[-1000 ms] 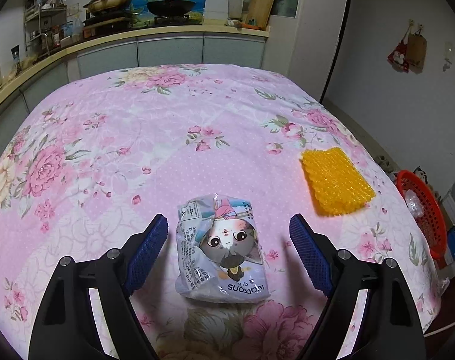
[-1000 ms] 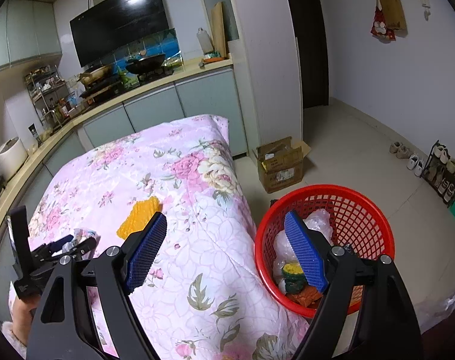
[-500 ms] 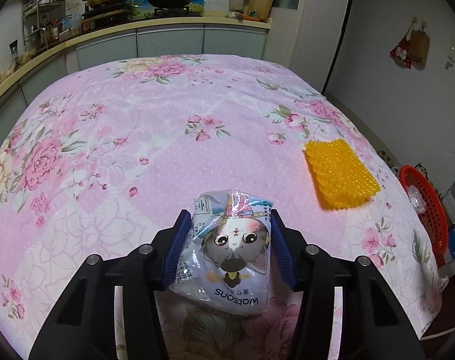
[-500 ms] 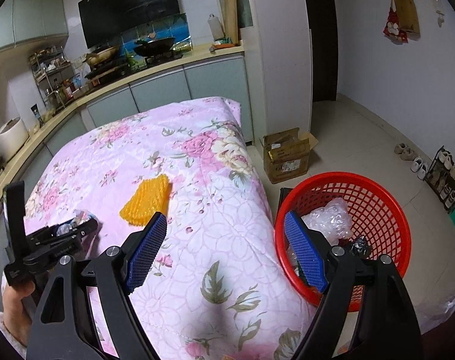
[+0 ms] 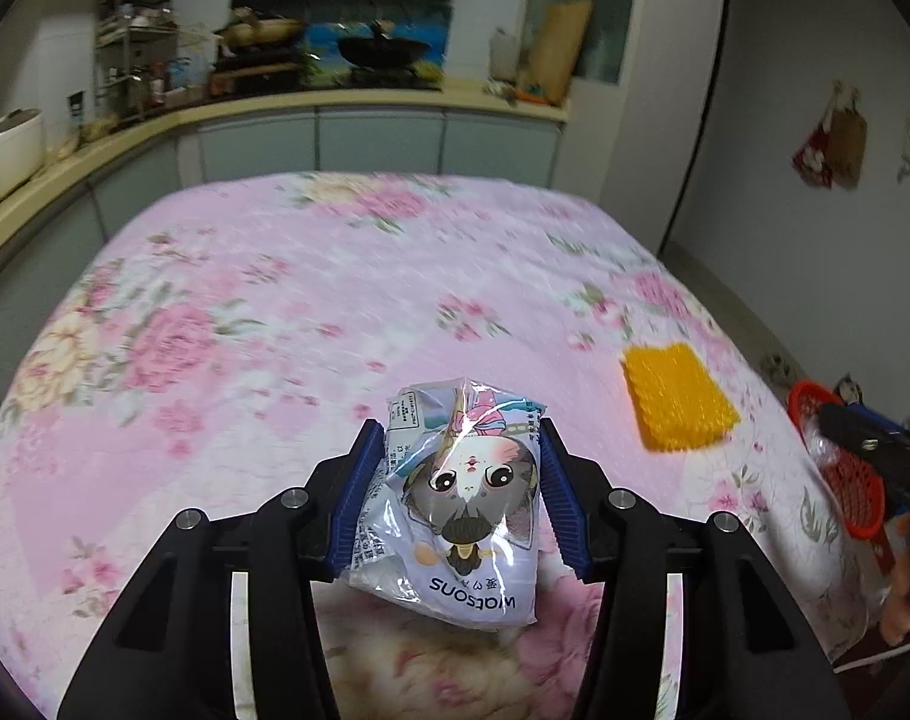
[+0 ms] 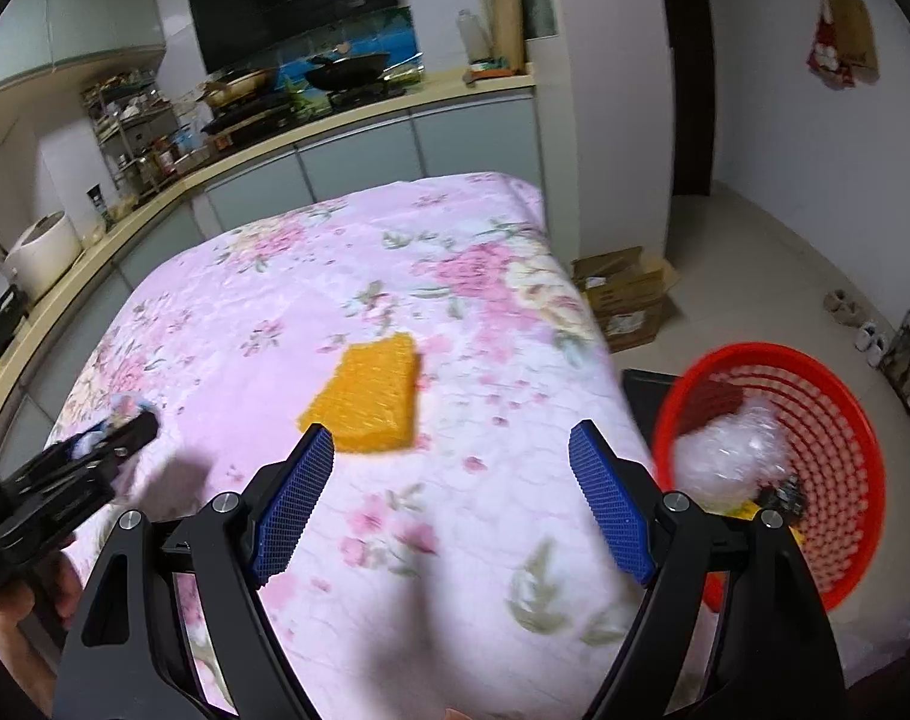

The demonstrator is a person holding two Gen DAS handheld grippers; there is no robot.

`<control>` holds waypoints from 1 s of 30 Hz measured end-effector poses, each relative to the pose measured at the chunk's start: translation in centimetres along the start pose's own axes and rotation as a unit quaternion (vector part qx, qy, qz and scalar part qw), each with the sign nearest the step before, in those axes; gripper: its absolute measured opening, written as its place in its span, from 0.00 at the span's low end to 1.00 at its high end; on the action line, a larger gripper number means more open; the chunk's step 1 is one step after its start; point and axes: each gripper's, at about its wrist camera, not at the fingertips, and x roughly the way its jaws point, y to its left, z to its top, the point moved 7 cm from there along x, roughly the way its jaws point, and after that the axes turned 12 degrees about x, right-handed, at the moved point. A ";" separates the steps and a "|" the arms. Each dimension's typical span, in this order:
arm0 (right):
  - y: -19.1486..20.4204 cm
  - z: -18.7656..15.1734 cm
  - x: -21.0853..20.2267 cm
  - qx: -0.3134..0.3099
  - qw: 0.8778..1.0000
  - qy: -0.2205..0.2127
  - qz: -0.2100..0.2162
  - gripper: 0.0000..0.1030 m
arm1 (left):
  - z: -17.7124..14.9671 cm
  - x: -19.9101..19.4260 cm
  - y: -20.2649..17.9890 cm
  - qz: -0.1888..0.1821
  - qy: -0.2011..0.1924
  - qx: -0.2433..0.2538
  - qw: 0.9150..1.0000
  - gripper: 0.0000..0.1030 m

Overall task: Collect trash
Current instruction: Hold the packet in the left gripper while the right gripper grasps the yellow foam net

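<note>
My left gripper (image 5: 457, 450) is shut on a clear plastic packet printed with a cartoon cat (image 5: 463, 498), its blue pads pressing both sides, and the packet hangs just above the pink floral cloth. A yellow bubble-wrap pad (image 5: 679, 405) lies on the cloth to the right. In the right wrist view my right gripper (image 6: 452, 456) stands open above the cloth with nothing between its pads, just short of the yellow pad (image 6: 368, 399). The red mesh basket (image 6: 838, 456) with trash in it sits on the floor at the right. The left gripper (image 6: 101, 441) shows at the far left.
The table under the pink floral cloth (image 5: 275, 324) fills both views. A kitchen counter (image 6: 275, 150) with pans runs behind it. A cardboard box (image 6: 625, 294) and shoes (image 6: 853, 324) lie on the floor by the wall. The basket's rim (image 5: 814, 402) shows past the table's right edge.
My left gripper shut on the cat packet and lifted it off the cloth. My right gripper swung left from over the basket toward the yellow pad, still open.
</note>
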 end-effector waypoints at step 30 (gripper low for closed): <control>5.7 -1.0 10.4 -0.104 0.991 0.070 -0.049 0.37 | -1.4 -2.8 2.6 0.008 -0.026 -0.023 0.999 0.48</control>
